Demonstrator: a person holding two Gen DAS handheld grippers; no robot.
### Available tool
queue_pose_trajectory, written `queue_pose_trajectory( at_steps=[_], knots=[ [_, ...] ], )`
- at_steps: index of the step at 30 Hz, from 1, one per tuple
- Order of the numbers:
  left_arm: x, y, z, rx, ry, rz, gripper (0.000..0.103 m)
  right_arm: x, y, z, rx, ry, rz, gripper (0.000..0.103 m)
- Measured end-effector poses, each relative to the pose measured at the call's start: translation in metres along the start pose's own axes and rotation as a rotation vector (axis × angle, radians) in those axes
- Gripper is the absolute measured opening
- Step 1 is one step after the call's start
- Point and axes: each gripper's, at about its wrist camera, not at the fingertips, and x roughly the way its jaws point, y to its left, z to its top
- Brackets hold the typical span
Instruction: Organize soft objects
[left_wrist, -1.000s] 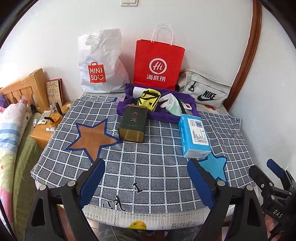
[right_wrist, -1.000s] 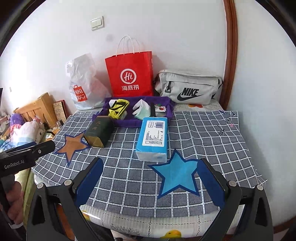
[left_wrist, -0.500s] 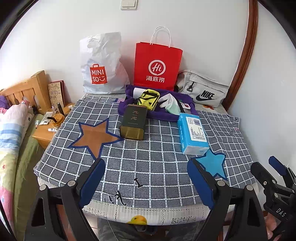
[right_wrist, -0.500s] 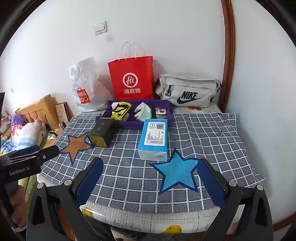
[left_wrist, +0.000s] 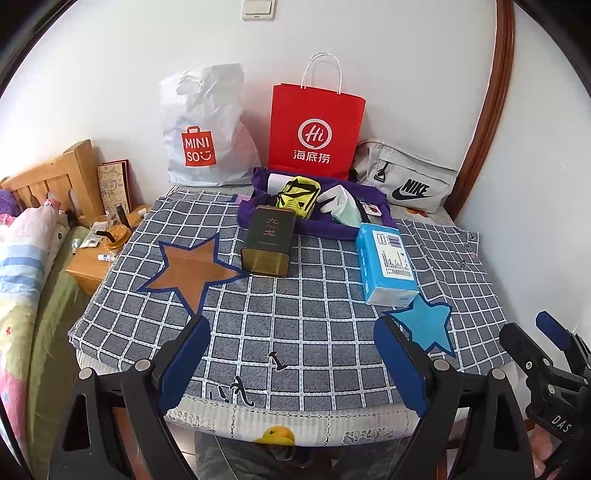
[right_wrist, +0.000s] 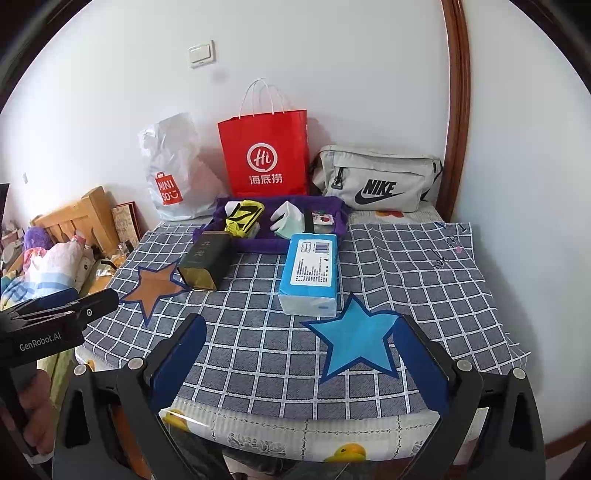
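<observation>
Both hand-held grippers, the left hand-held gripper and the right hand-held gripper, hover with jaws wide apart and empty over the table's near edge. On the checked cloth a blue tissue pack lies near the dark tin, both just before the purple tray.

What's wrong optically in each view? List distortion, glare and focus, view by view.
Left wrist view: strong fisheye bend, the brown door frame curves, corners go black, and the tissue pack reads sharp. Right wrist view: same barrel warp, soft daylight with no harsh glare, and the red paper bag is crisp.
</observation>
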Motion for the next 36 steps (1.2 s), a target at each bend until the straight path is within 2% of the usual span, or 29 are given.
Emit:
queue_pose_trajectory(
  at_steps=[36],
  knots=[
    [0.0,-0.0007,-0.0045,-0.005,-0.002,-0.006,0.09,0.0013,-0.0036,-0.0017,0.012,0.005,0.005,0.1]
  ],
)
